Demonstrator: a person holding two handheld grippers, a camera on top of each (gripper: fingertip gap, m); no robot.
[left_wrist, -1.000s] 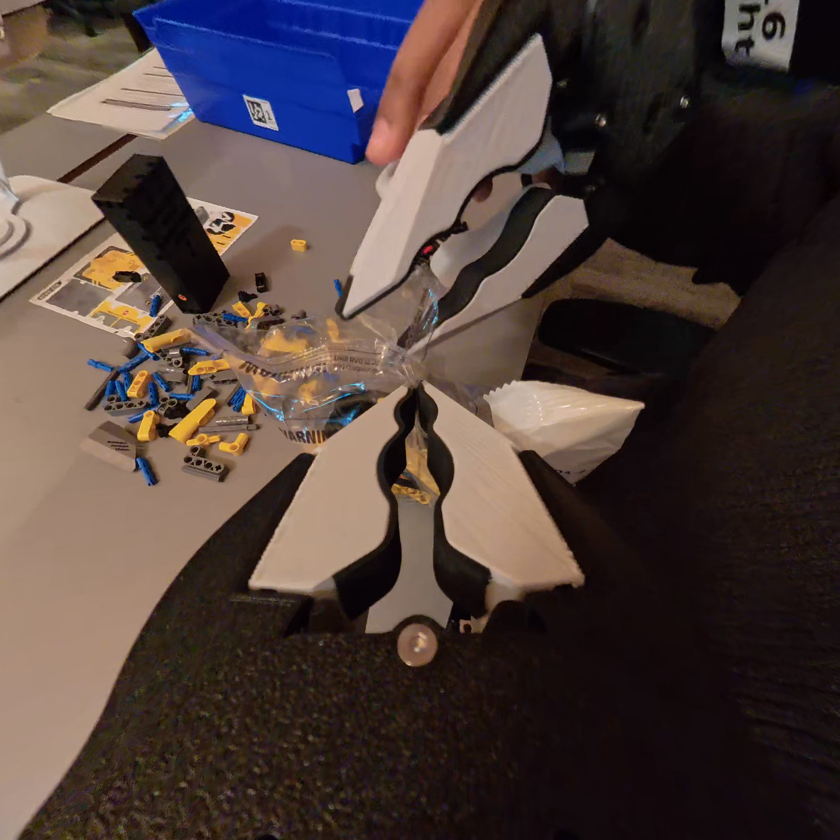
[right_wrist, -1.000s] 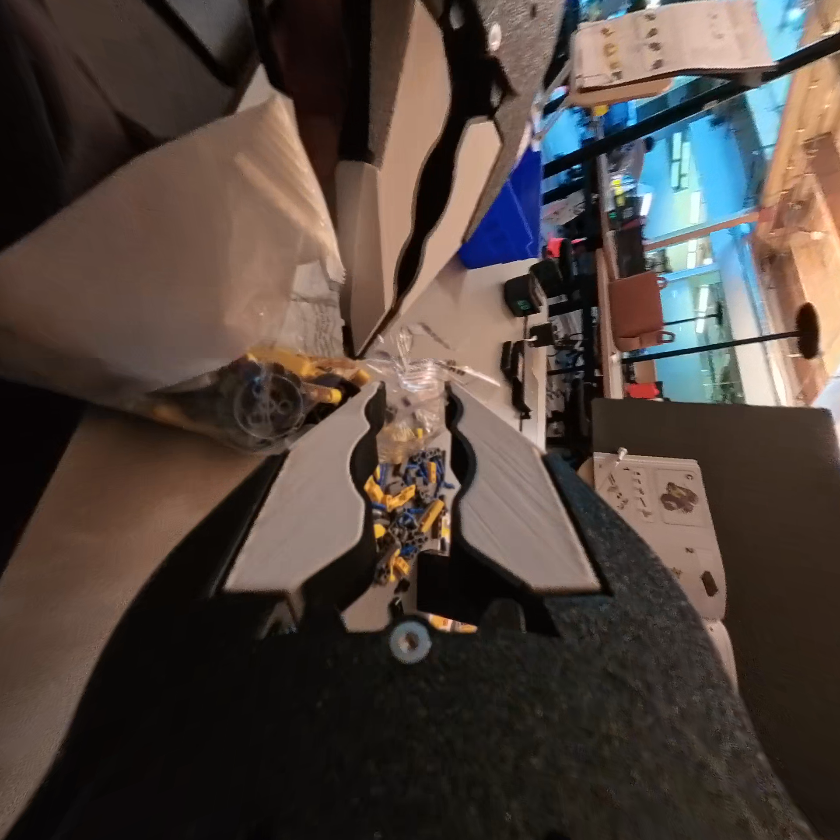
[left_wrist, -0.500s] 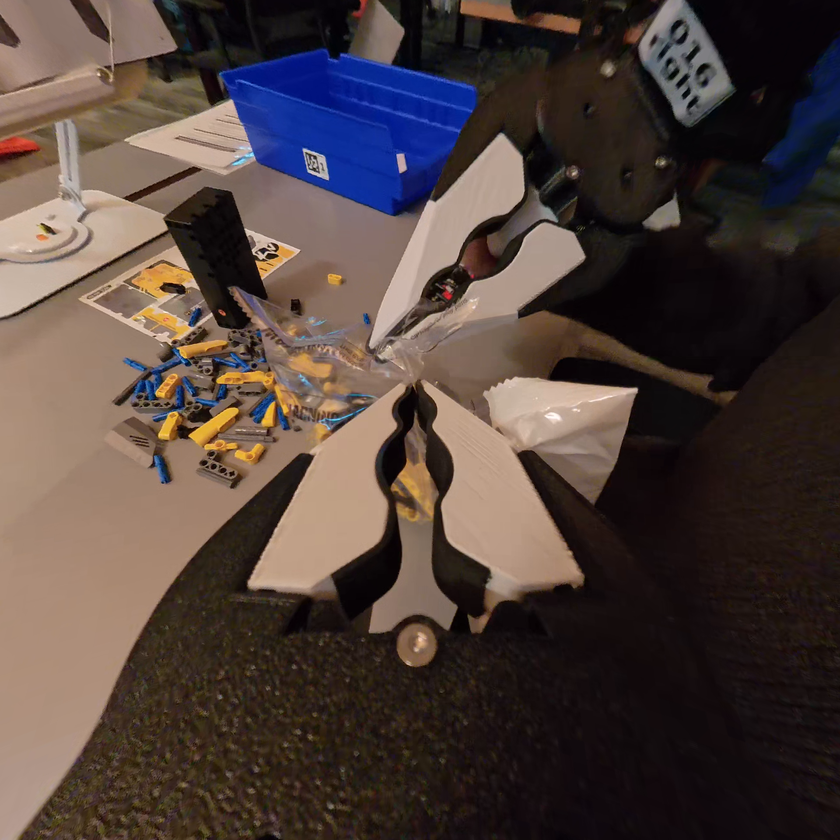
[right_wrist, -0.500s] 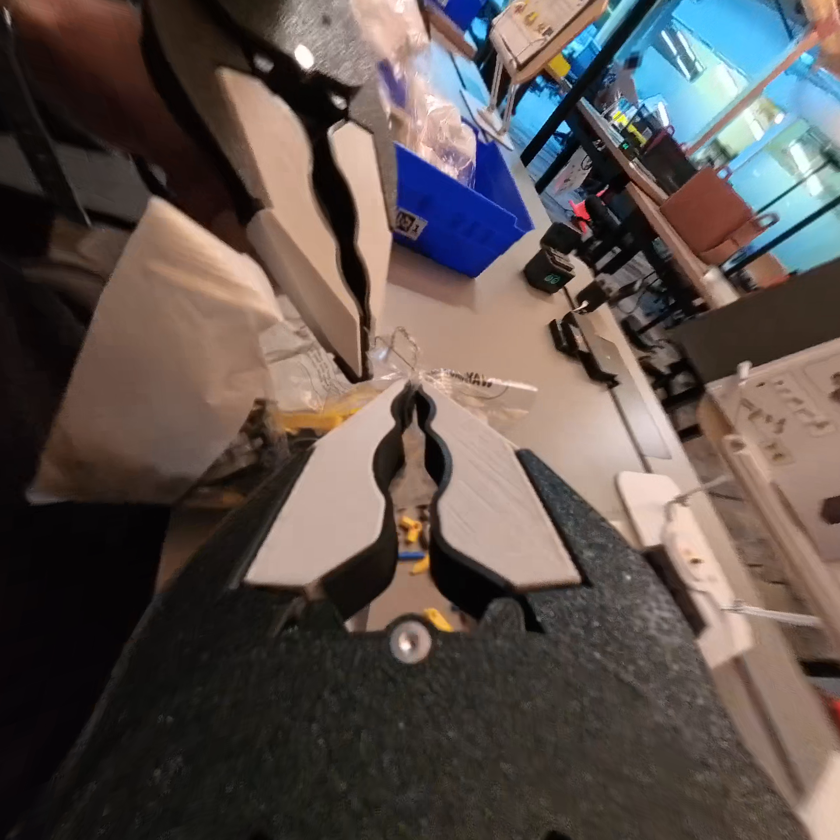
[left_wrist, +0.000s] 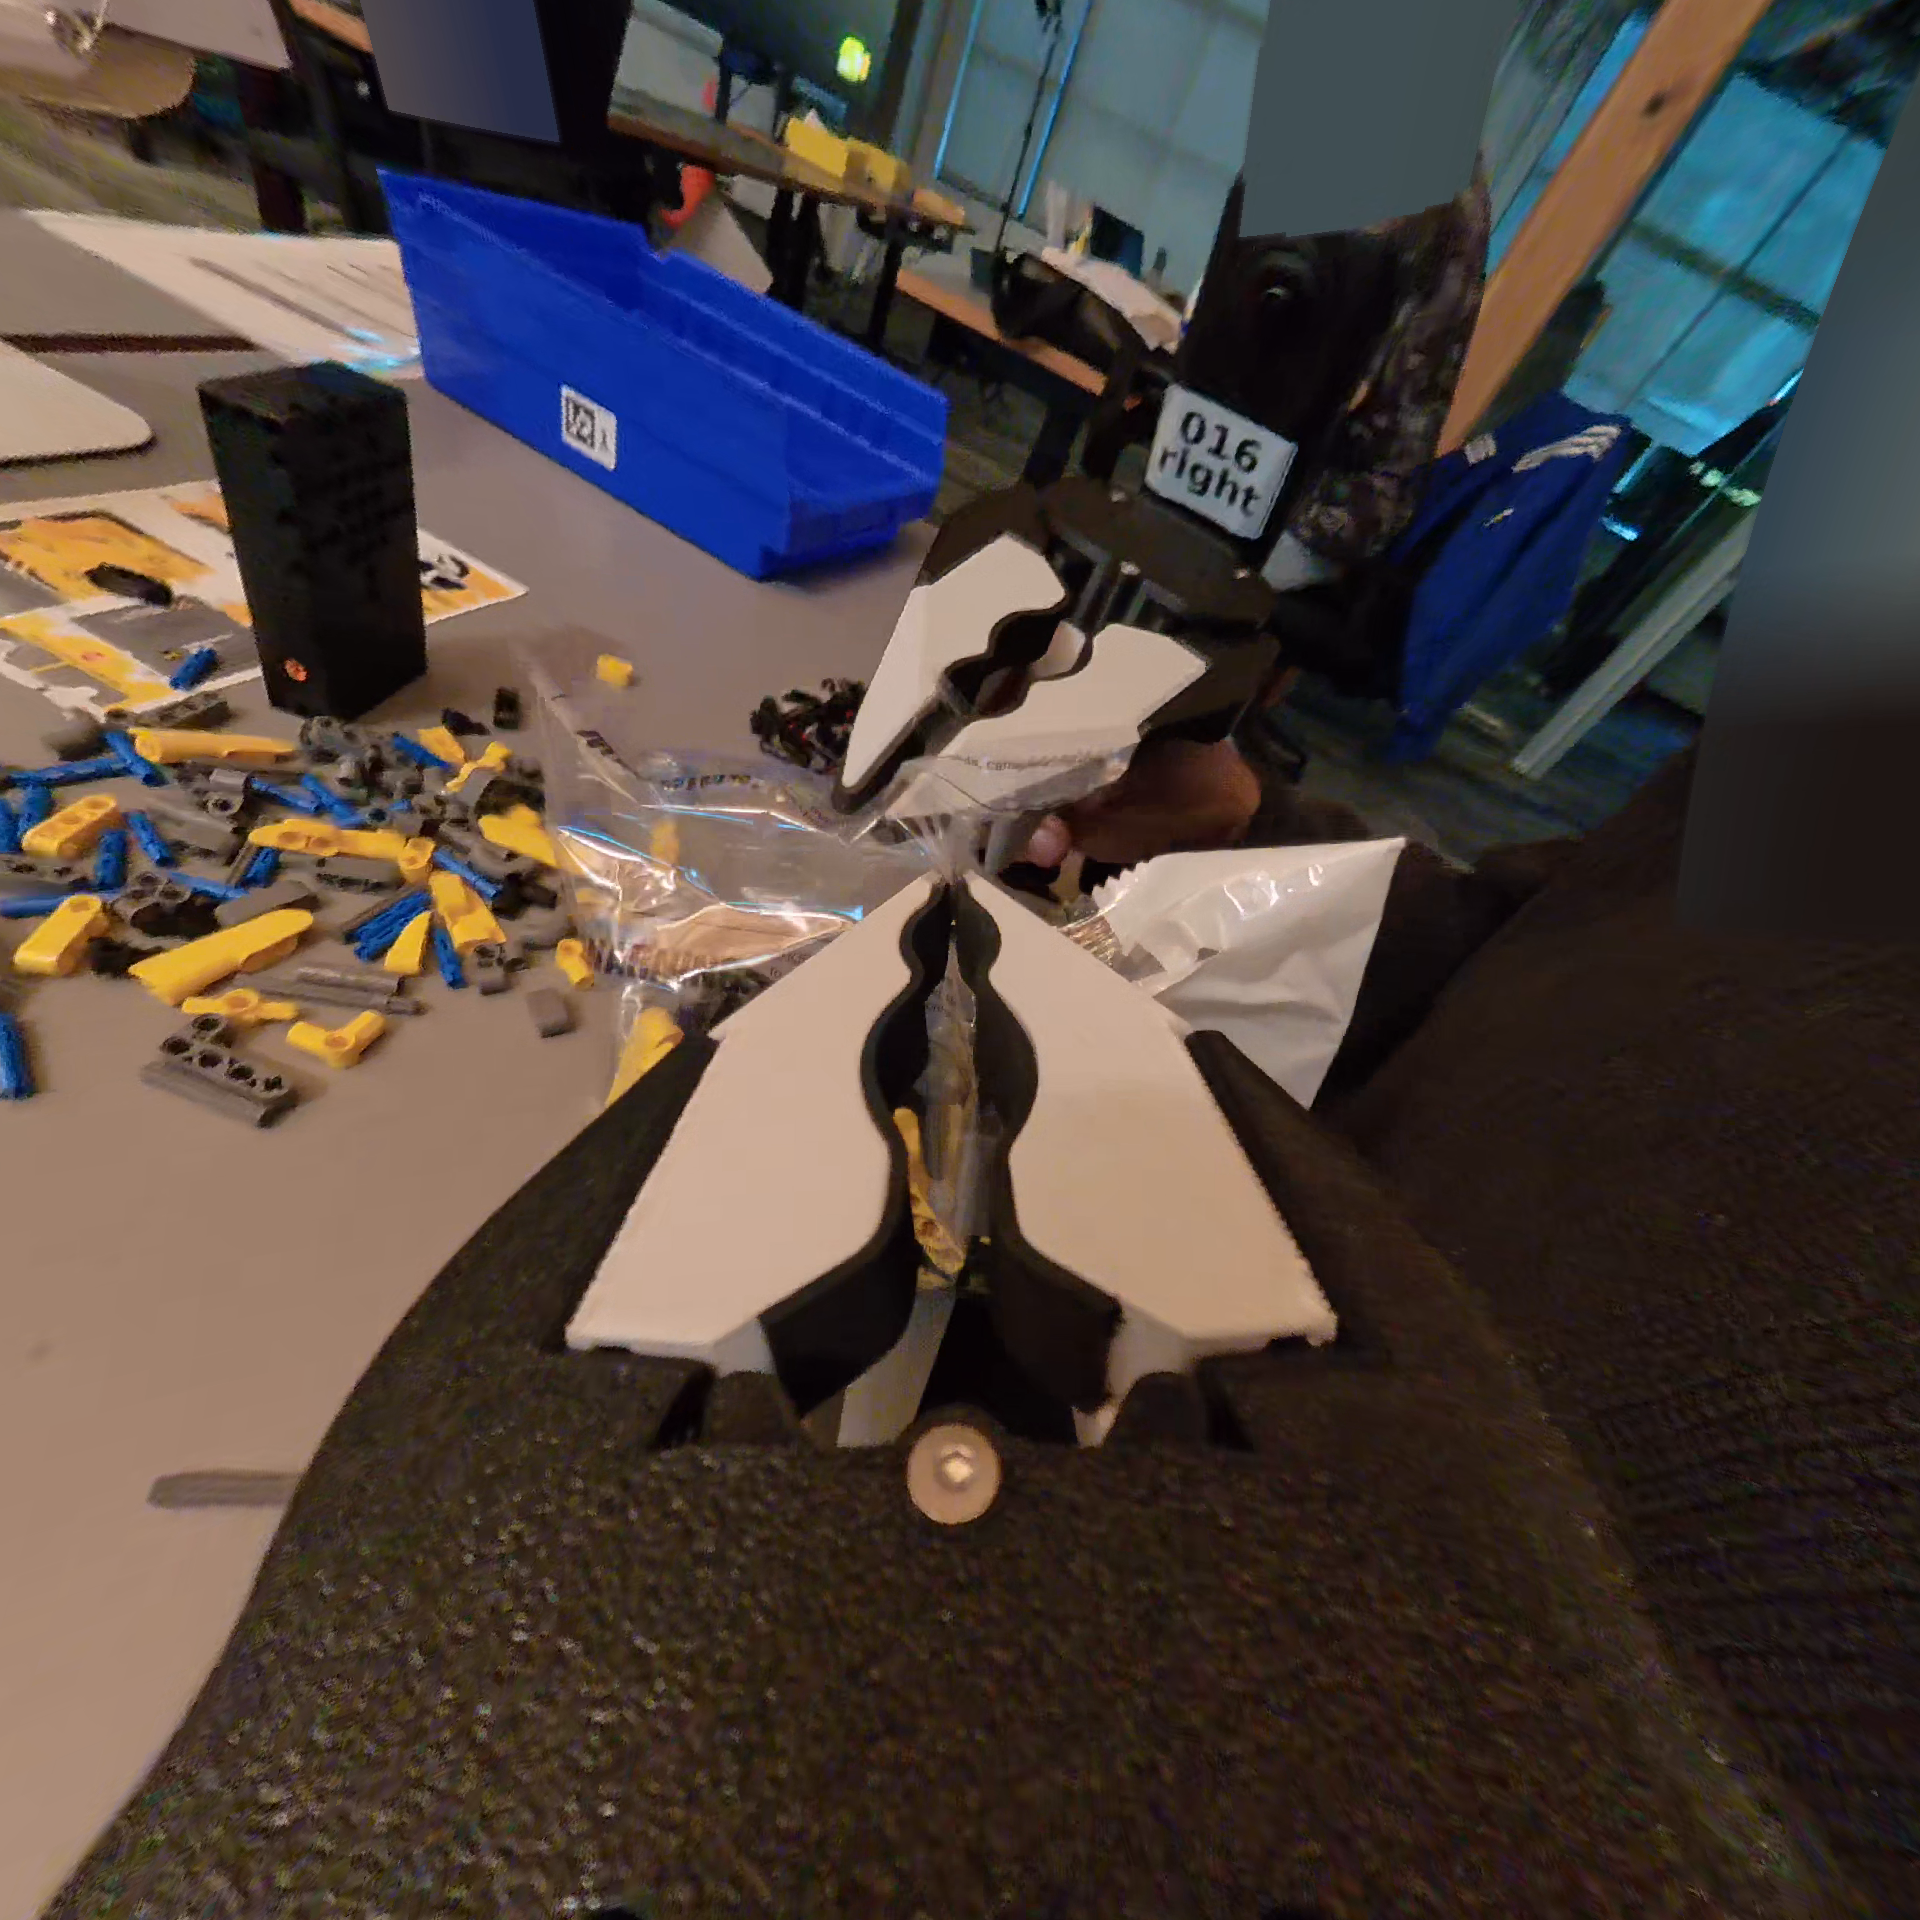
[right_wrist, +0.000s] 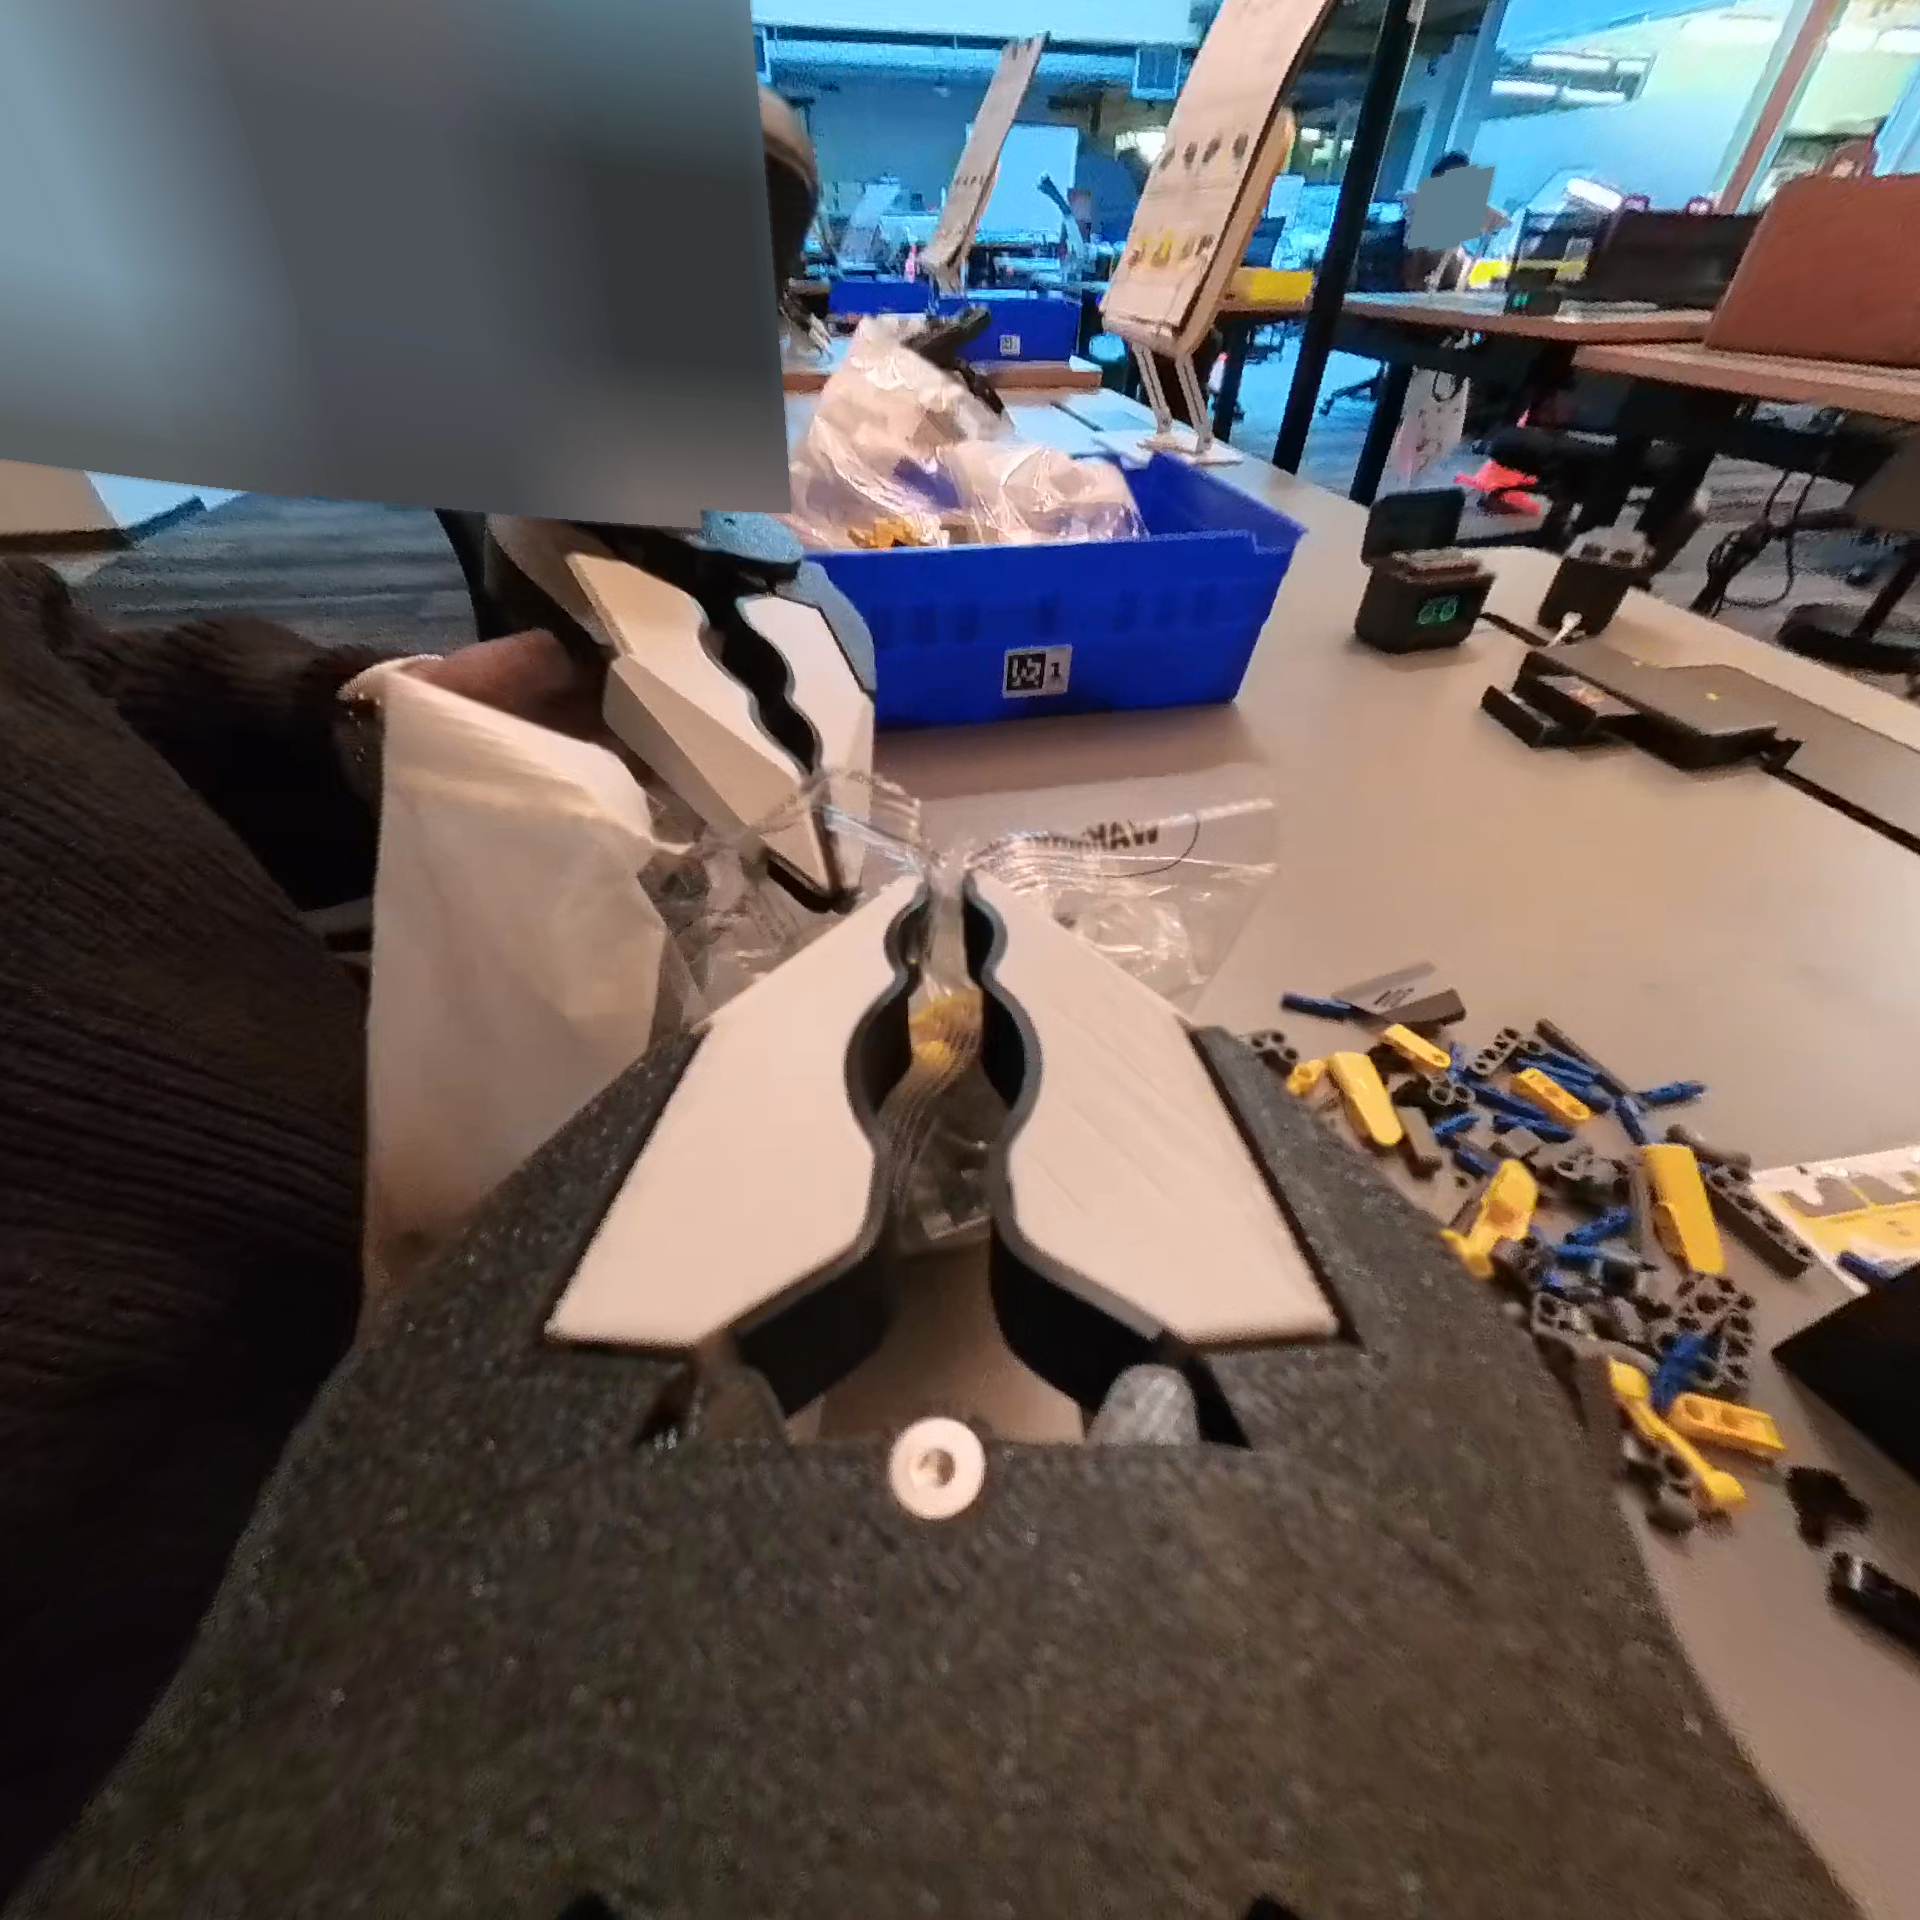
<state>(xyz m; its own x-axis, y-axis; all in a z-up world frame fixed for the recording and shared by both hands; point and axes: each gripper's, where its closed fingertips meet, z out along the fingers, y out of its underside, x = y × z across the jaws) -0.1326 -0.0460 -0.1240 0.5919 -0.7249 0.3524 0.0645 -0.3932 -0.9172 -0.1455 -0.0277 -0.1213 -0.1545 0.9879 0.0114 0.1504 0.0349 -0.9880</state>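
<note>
A clear plastic bag (left_wrist: 717, 883) holding a few yellow and dark toy building parts lies at the table's near edge. My left gripper (left_wrist: 951, 885) is shut on one bunched edge of it. My right gripper (right_wrist: 943, 883) is shut on the same bag (right_wrist: 1127, 883), tips almost touching the left gripper (right_wrist: 831, 883). In the left wrist view the right gripper (left_wrist: 864, 800) comes in from the upper right, held by a hand. A white bag (left_wrist: 1273, 961) lies just behind both grippers and shows in the right wrist view (right_wrist: 499, 862) too.
A loose pile of yellow, blue and grey parts (left_wrist: 260, 873) lies on the grey table (left_wrist: 208, 1299) beside an upright black block (left_wrist: 322, 540) and an instruction sheet (left_wrist: 62, 582). A blue bin (left_wrist: 665, 384) stands behind. Black devices (right_wrist: 1642, 707) sit farther off. The grippers are tip to tip, or close to it. Left tips and right tips are each some 25 centimetres from the upright black block (left_wrist: 322, 540).
The right gripper has swung down from above to level with the left one, both still pinching the bag. Both cameras have tilted up, and the bag is stretched between the tips.
</note>
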